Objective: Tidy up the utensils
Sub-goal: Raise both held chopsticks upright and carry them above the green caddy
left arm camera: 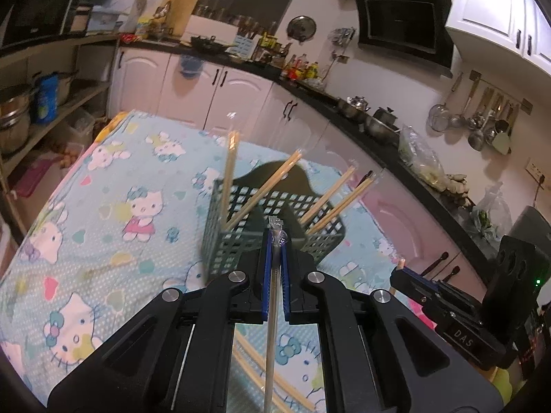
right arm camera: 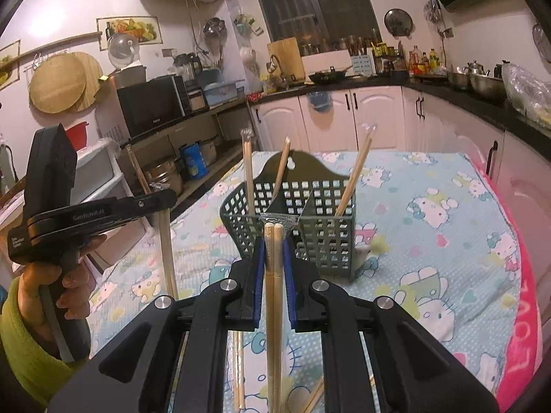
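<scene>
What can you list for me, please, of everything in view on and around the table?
utensil basket: one, grey-green, standing on the table.
chopstick pairs in basket: four, pale wood, wrapped, leaning outward.
loose chopsticks: a few, pale wood, lying on the cloth at the near edge.
tablecloth: one, light blue cartoon-cat print, covering the table.
microwave: one, black, on the shelf beyond the table's far-left corner.
left gripper: black with blue pads, shut on a wrapped chopstick pair.
right gripper: black with blue pads, shut on a chopstick pair.
hand: one, green sleeve, holding the left gripper.
</scene>
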Motion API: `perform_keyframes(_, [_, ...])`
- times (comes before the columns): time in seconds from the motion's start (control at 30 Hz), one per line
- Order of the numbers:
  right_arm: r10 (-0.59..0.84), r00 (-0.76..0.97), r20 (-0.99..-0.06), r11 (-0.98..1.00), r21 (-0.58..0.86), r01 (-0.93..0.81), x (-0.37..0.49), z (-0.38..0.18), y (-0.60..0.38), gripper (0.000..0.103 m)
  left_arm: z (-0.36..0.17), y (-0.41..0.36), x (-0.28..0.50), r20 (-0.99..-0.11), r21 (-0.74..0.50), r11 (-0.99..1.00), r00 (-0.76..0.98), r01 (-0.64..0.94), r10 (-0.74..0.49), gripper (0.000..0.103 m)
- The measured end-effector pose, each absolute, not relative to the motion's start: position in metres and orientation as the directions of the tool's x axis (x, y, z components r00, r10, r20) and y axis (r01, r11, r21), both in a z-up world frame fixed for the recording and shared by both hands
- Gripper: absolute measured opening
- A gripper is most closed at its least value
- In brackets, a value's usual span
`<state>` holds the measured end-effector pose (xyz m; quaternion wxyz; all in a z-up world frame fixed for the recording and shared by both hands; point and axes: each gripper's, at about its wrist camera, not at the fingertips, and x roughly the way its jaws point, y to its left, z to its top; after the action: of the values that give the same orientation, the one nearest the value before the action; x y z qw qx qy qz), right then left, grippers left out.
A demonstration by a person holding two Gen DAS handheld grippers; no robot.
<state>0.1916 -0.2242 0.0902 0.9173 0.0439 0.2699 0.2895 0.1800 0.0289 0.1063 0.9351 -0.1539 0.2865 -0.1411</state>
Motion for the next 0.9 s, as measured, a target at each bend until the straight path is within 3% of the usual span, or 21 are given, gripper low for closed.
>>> perform_keyframes(0.9, [0.529, 0.781, -0.33, 0.848, 0.207, -0.487, 0.223, 0.151, -0.237, 0.011, 0.176, -0.021, 0.239, -0.366, -0.244, 0.933, 0.866, 0.263, -0.34, 0.001])
